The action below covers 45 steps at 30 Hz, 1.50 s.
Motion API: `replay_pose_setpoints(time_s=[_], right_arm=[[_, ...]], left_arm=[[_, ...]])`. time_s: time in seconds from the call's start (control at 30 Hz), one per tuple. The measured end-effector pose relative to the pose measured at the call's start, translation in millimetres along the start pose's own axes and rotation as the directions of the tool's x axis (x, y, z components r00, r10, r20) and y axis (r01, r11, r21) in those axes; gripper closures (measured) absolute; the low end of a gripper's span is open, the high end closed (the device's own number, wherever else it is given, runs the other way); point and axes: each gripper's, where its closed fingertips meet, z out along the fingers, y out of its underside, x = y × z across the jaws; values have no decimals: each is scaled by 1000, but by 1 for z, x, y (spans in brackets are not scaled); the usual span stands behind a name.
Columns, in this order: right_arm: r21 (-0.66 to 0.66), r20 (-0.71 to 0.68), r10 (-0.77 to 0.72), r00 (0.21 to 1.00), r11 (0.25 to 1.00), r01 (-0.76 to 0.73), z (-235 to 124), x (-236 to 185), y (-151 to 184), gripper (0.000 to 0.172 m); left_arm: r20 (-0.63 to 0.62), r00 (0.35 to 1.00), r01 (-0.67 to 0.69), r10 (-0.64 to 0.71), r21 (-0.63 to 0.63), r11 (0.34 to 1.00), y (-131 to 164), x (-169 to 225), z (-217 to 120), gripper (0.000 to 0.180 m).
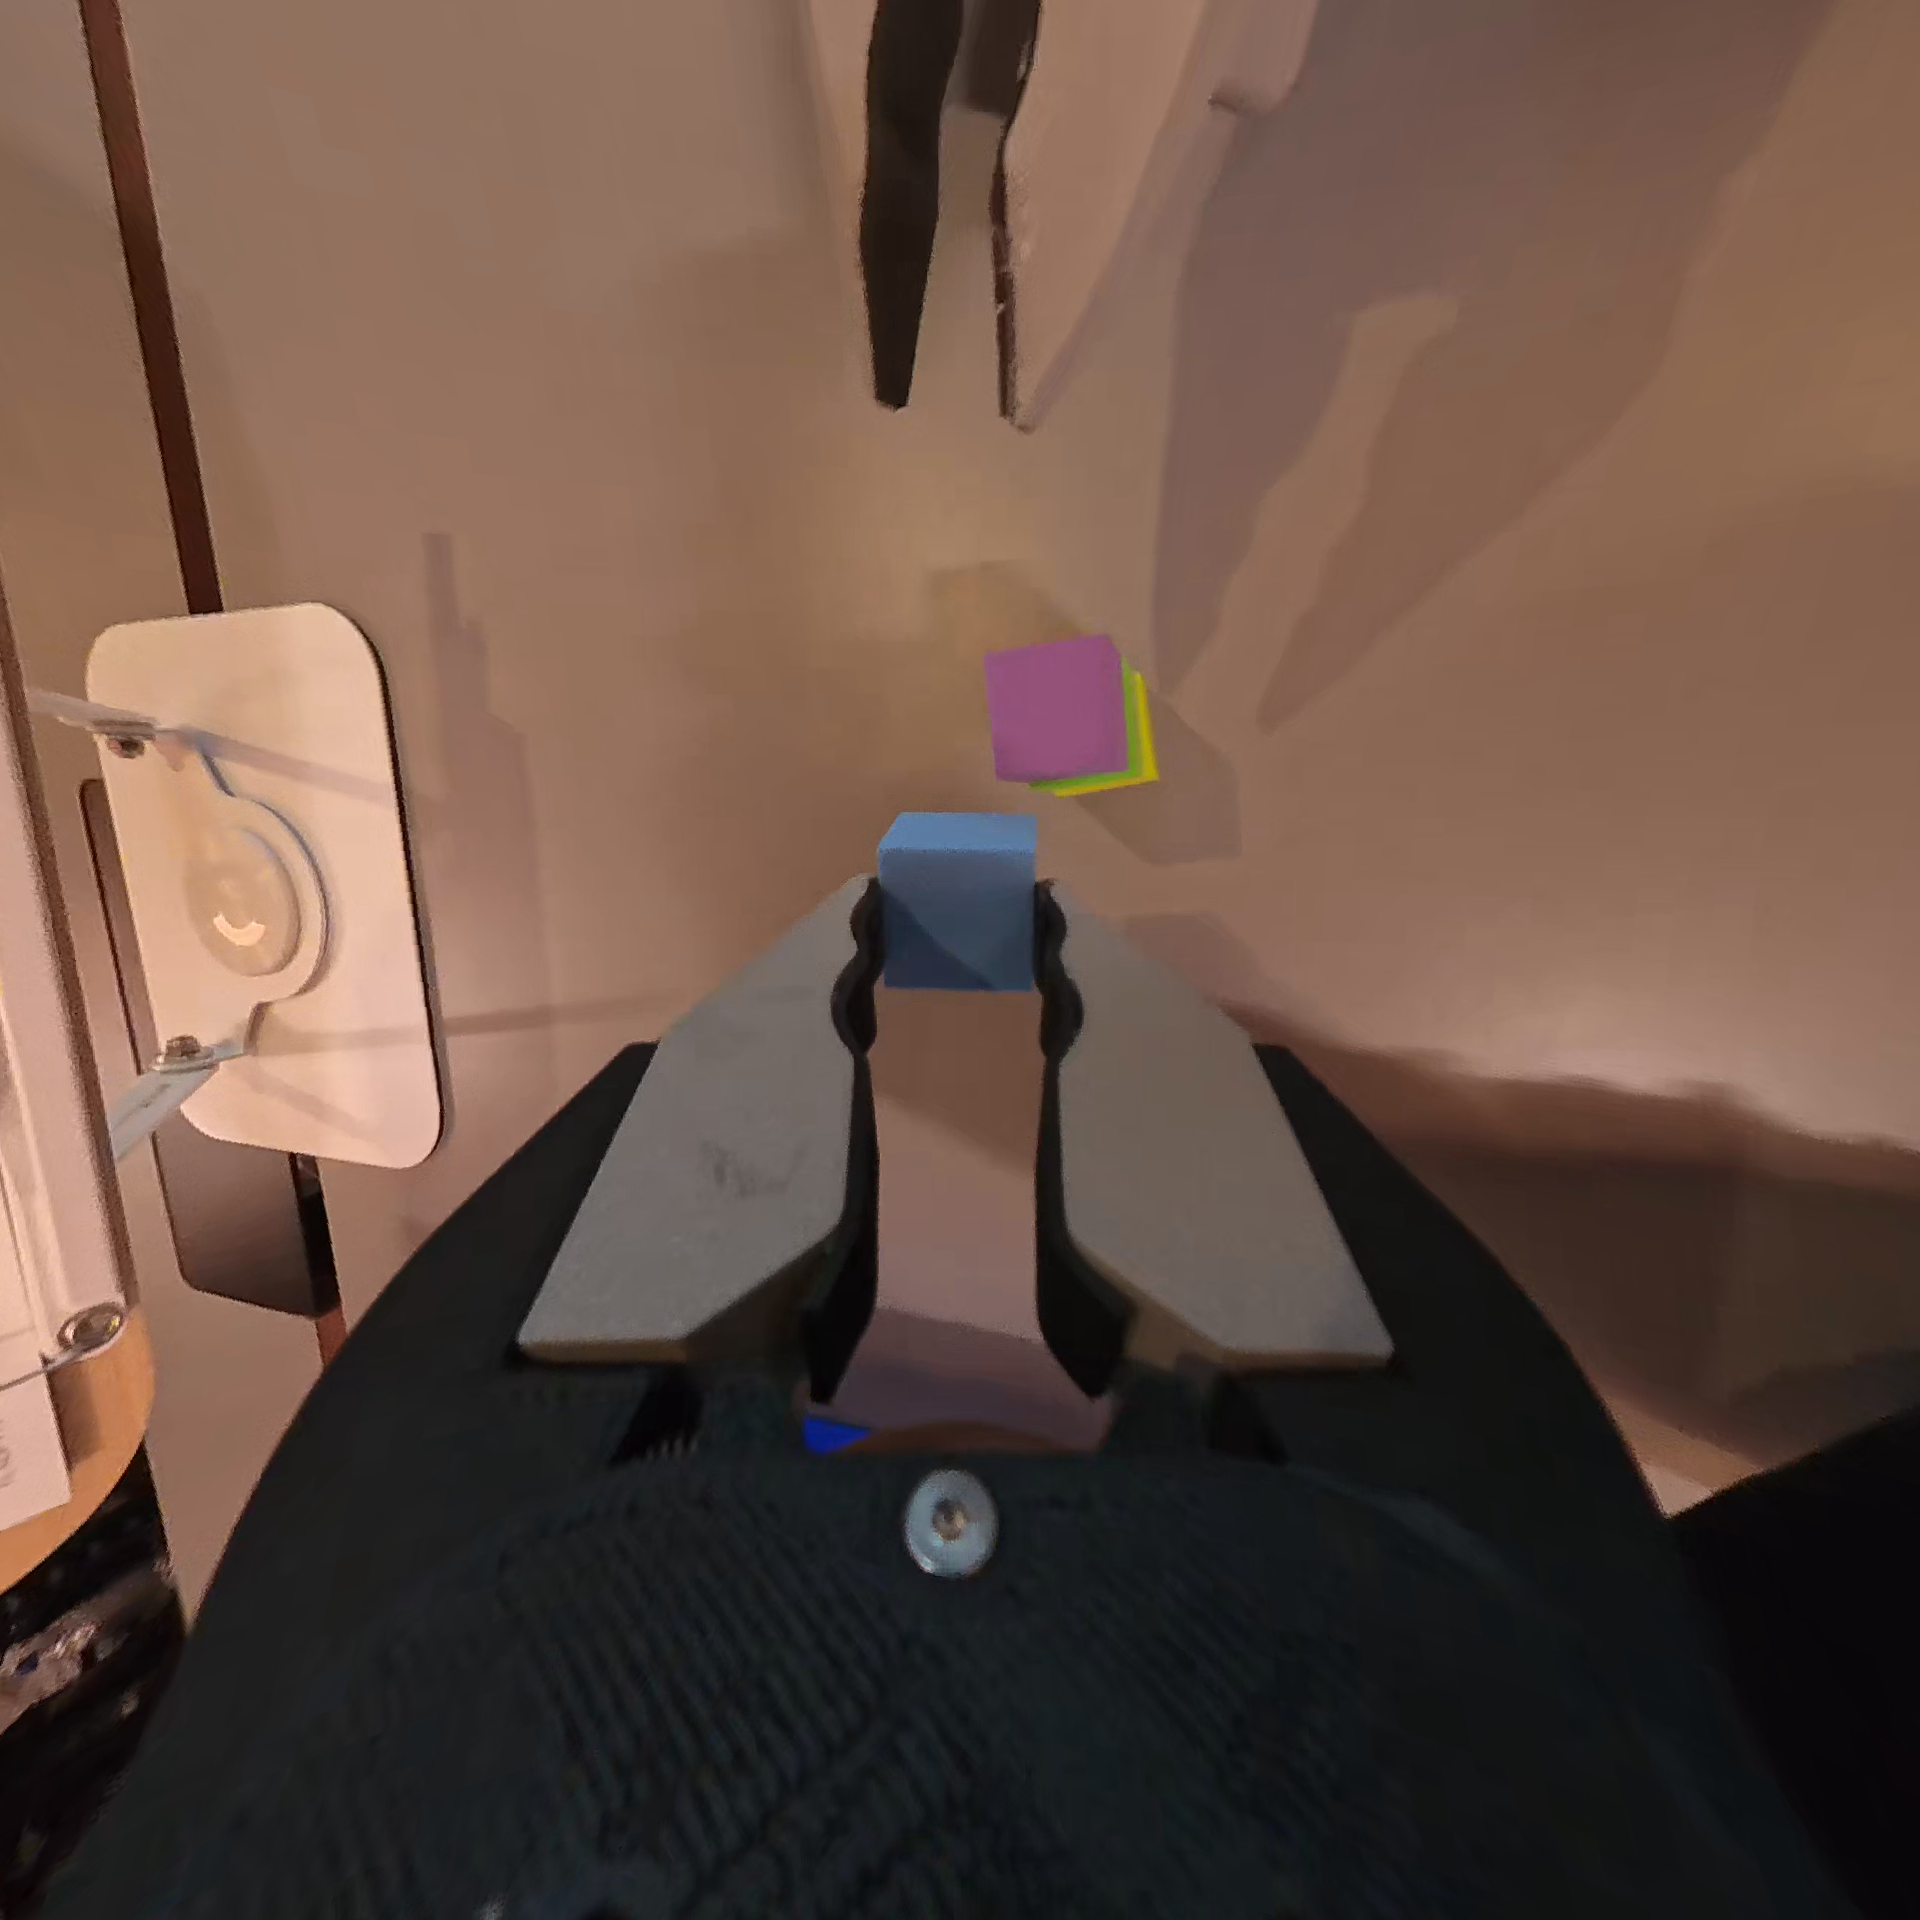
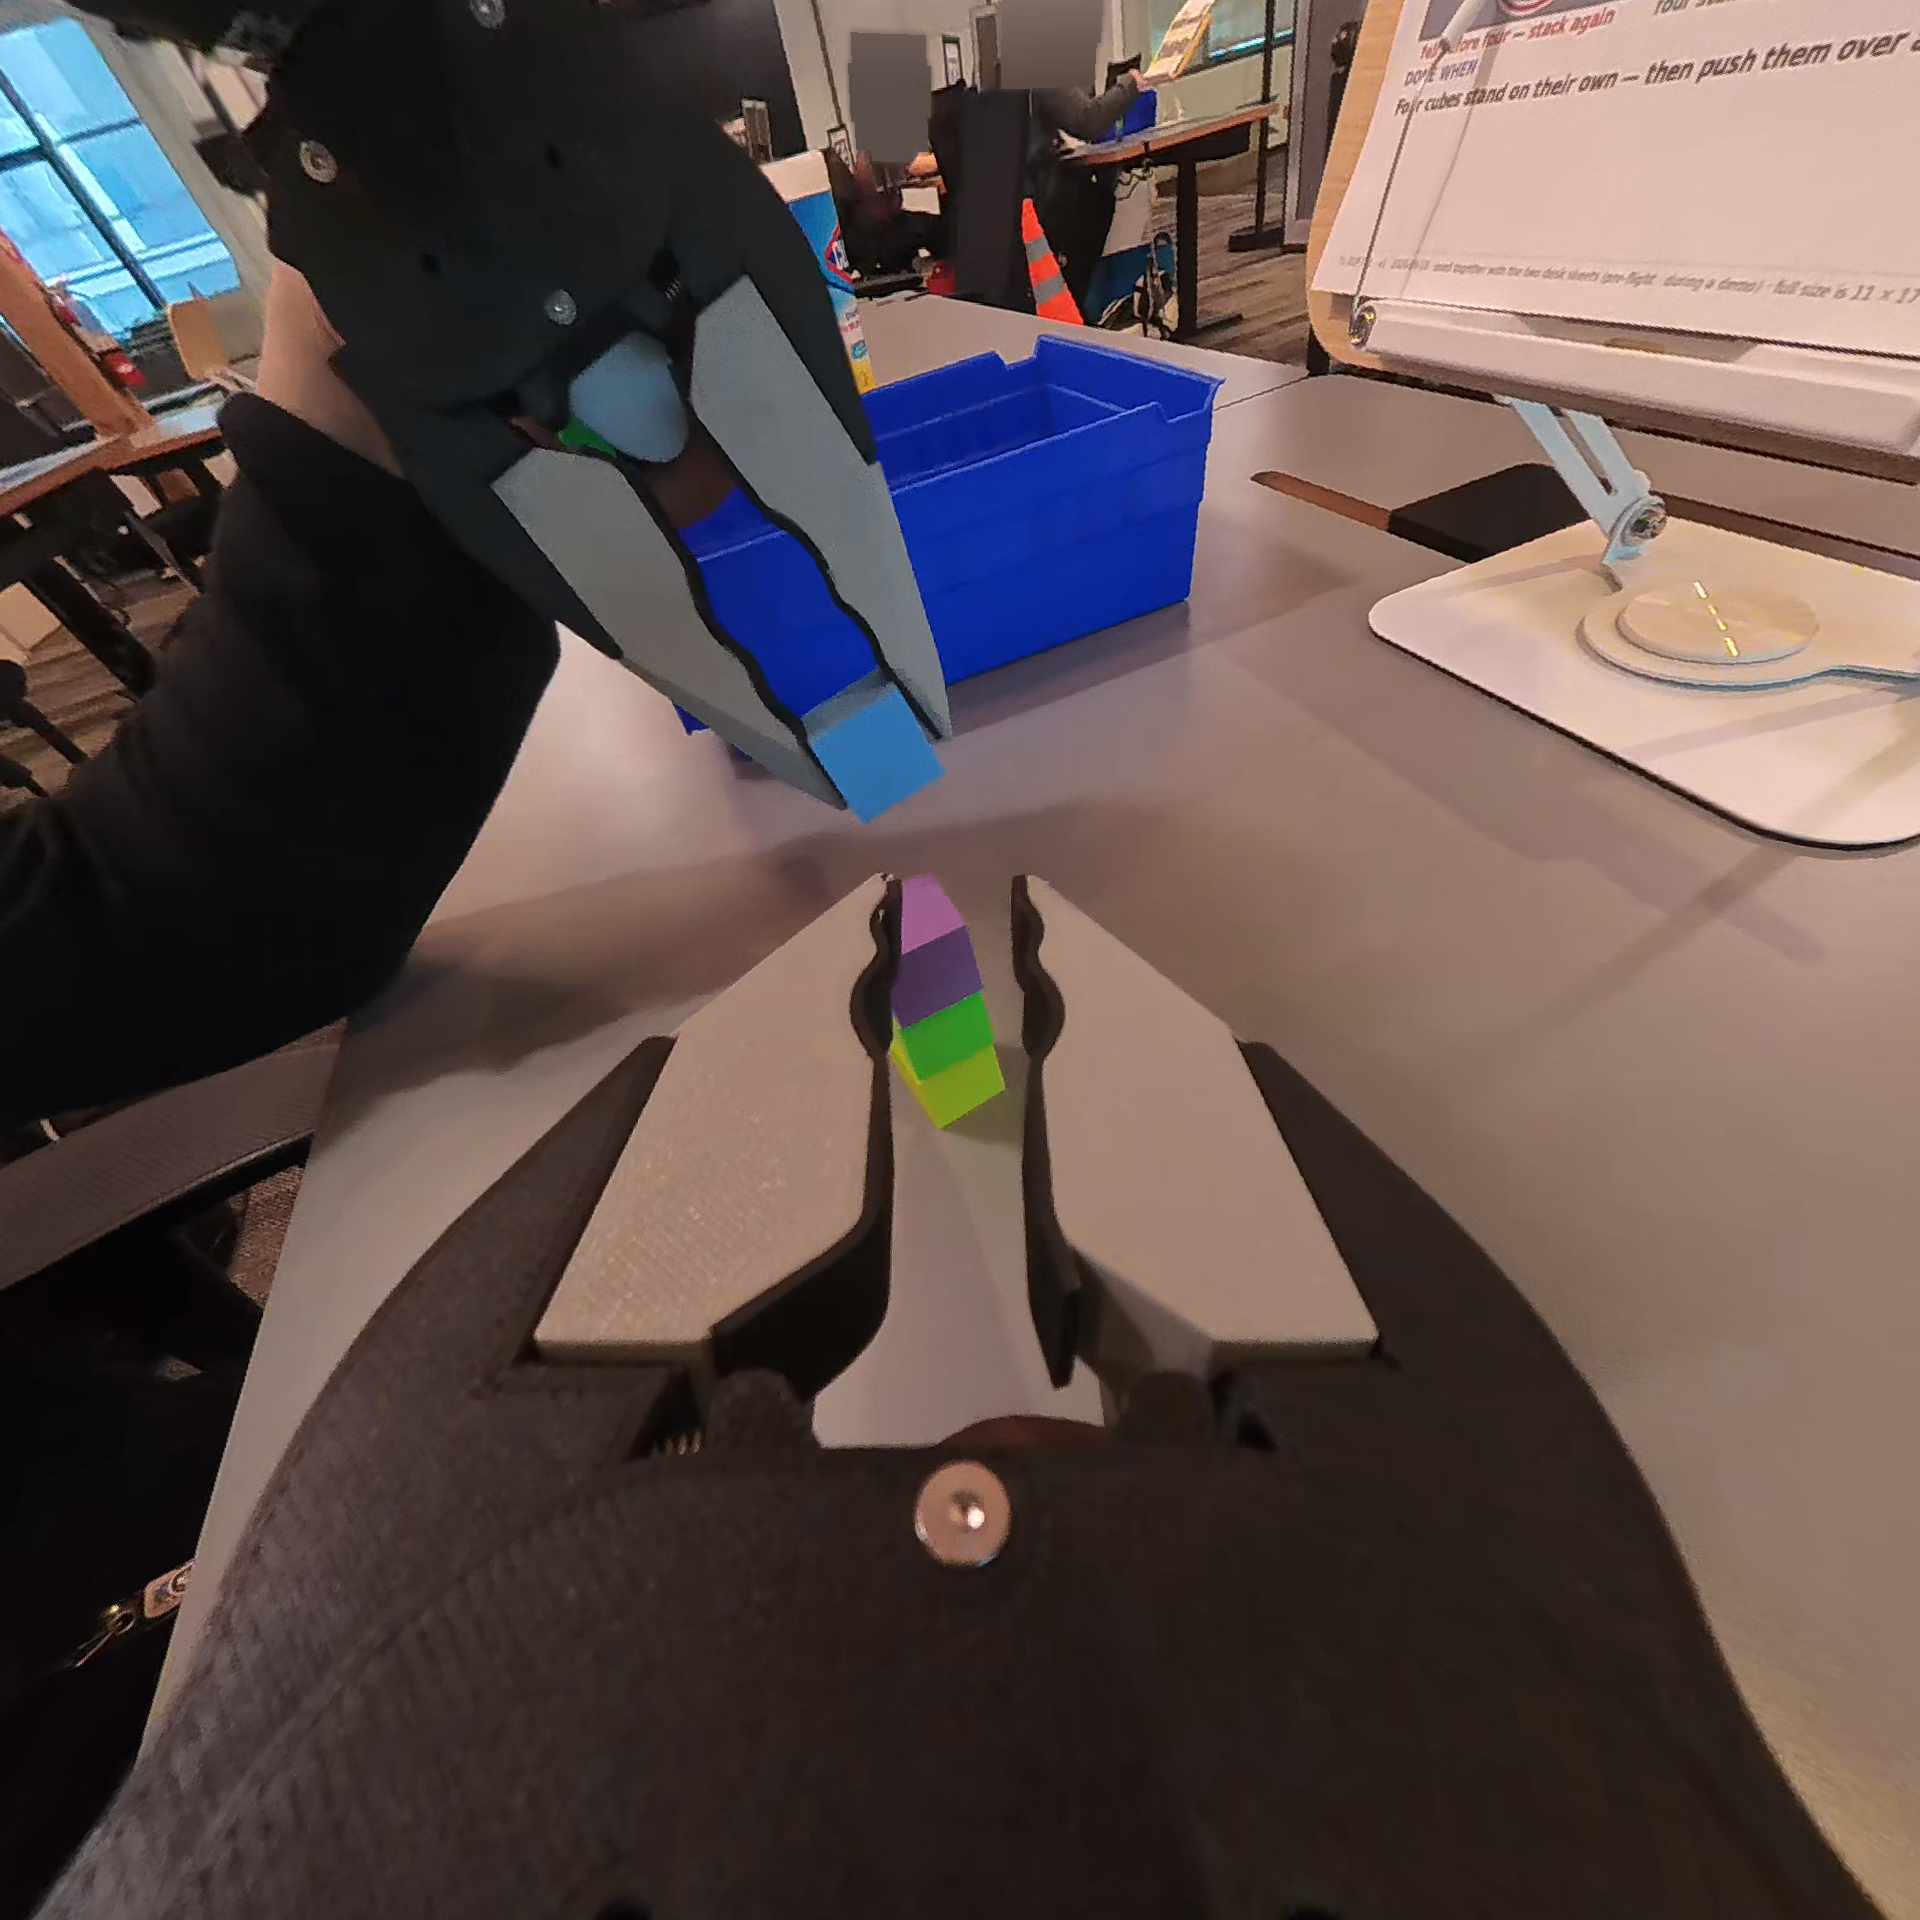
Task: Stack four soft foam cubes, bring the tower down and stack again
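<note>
Blue foam, matte and square-edged: I see the blue cube (image 1: 956,902) pinched between the wavy black pads of my left gripper (image 1: 956,935), held clear of the tabletop (image 2: 1351,935) at frame centre. In the right wrist view that cube (image 2: 873,764) hangs at the tips of the left gripper (image 2: 868,727), above and beyond the stack. The stack has a purple cube (image 2: 933,951) on top, a green cube (image 2: 945,1034) under it and a yellow cube (image 2: 961,1091) at the bottom, edges slightly offset. My right gripper (image 2: 951,935) stands narrowly open, pads either side of the purple cube, a gap showing at least on the right. A glossy blue bin (image 2: 1039,520) sits upper centre. Upper right, a printed sheet (image 2: 1621,156) on a white stand (image 2: 1662,665) is cut off by the frame; its print I leave unread. A labelled canister (image 2: 831,249) behind the bin is mostly hidden.
</note>
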Motion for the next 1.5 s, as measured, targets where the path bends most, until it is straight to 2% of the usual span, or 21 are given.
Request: replay_pose_setpoints(time_s=[0.17,0.5,0.67,0.9,1.27,1.4,1.5], right_arm=[[4,-3,4,1000,1000,-4,-2,2,-1,153],[-19,-3,0,1000,1000,0,3,2,4,154],[-2,-8,5,1000,1000,-5,0,3,1,154],[14,-7,-3,1000,1000,3,-3,1,-4,154],[2,-3,2,1000,1000,-2,-1,1,-1,153],[-12,-4,3,1000,1000,-3,1,2,3,153],[-9,-6,7,1000,1000,-7,0,3,3,154]], left_arm=[[-31,999,-23,26,96,995,-16,7,-6,155],[-60,998,43,-37,97,994,-18,6,-1,155],[-57,996,78,-75,55,995,-16,7,1,155],[-42,997,60,-59,36,998,-27,11,3,155],[-51,997,60,-60,-10,998,-29,7,9,155],[-59,996,61,-65,-67,996,-22,9,10,154],[-50,996,75,-78,-62,995,-22,7,6,155]])
